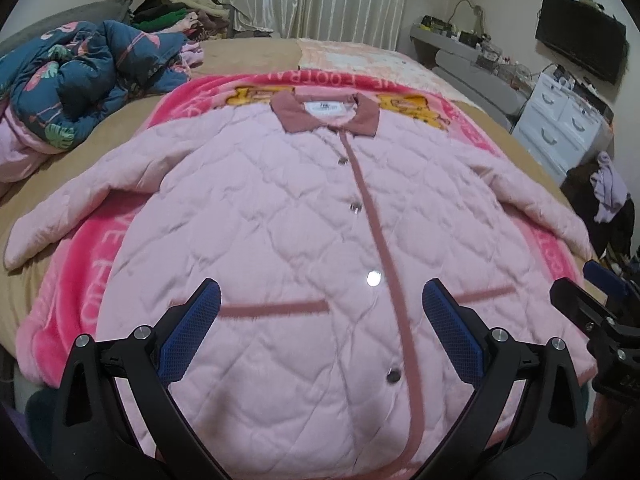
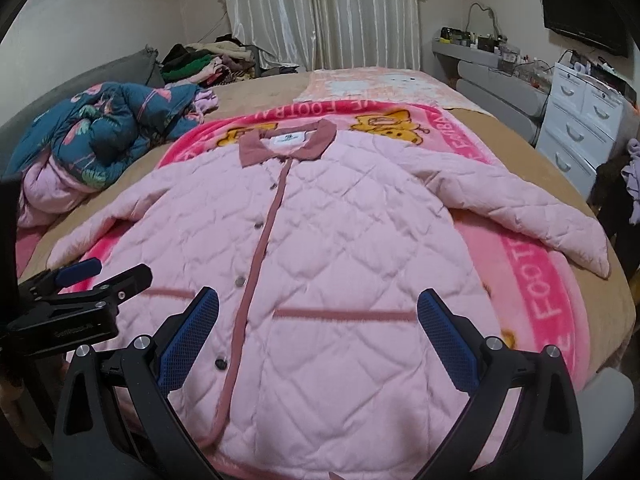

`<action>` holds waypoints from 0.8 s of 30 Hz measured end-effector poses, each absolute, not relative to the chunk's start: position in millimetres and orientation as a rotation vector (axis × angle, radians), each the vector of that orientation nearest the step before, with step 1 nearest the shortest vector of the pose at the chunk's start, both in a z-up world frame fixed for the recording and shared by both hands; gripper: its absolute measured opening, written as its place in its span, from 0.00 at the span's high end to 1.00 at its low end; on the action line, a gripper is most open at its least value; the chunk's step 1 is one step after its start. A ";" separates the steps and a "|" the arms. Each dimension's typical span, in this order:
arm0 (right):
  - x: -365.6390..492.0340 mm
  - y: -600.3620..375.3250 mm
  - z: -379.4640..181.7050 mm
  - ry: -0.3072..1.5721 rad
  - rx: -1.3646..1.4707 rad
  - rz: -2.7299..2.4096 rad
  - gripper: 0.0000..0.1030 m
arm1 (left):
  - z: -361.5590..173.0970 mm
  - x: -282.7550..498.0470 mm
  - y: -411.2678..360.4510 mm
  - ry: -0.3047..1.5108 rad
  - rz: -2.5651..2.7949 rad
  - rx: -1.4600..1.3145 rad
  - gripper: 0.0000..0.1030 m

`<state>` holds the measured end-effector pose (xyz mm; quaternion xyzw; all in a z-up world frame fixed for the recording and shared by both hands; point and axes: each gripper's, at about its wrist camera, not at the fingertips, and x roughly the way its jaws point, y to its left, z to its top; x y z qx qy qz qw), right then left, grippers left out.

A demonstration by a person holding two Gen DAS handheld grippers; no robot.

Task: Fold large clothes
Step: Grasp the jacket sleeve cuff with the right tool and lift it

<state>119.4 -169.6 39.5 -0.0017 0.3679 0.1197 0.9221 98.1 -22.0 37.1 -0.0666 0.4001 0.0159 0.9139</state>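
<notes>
A pink quilted jacket lies flat, front up and buttoned, on a pink blanket spread over the bed. Its darker pink collar points away from me, and both sleeves are spread out to the sides. My left gripper hovers open above the jacket's lower front, nothing between its blue pads. Above the lower right front my right gripper hangs open too, holding nothing. Each gripper shows at the edge of the other's view.
A crumpled blue floral duvet lies at the bed's left. A heap of clothes sits by the curtains. White drawers, a cluttered shelf and a wall television stand at the right.
</notes>
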 end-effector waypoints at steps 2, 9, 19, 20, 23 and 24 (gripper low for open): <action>131.2 -172.5 43.2 0.764 0.012 0.247 0.04 | 41.9 110.4 -21.2 0.830 0.035 -0.146 0.08; 166.3 -180.6 64.3 0.743 0.039 0.223 0.04 | 57.0 149.4 -18.0 0.811 0.052 -0.156 0.08; 219.5 -186.6 93.7 0.694 0.087 0.211 0.04 | 75.0 209.9 -29.5 0.808 0.027 -0.133 0.08; 226.5 -188.4 96.1 0.689 0.099 0.202 0.04 | 75.0 214.5 -29.4 0.809 0.025 -0.133 0.08; 243.3 -194.5 100.6 0.677 0.131 0.188 0.04 | 75.3 234.5 -30.5 0.813 0.028 -0.130 0.08; 250.0 -198.3 100.8 0.674 0.143 0.172 0.04 | 74.9 238.4 -31.4 0.814 0.027 -0.126 0.08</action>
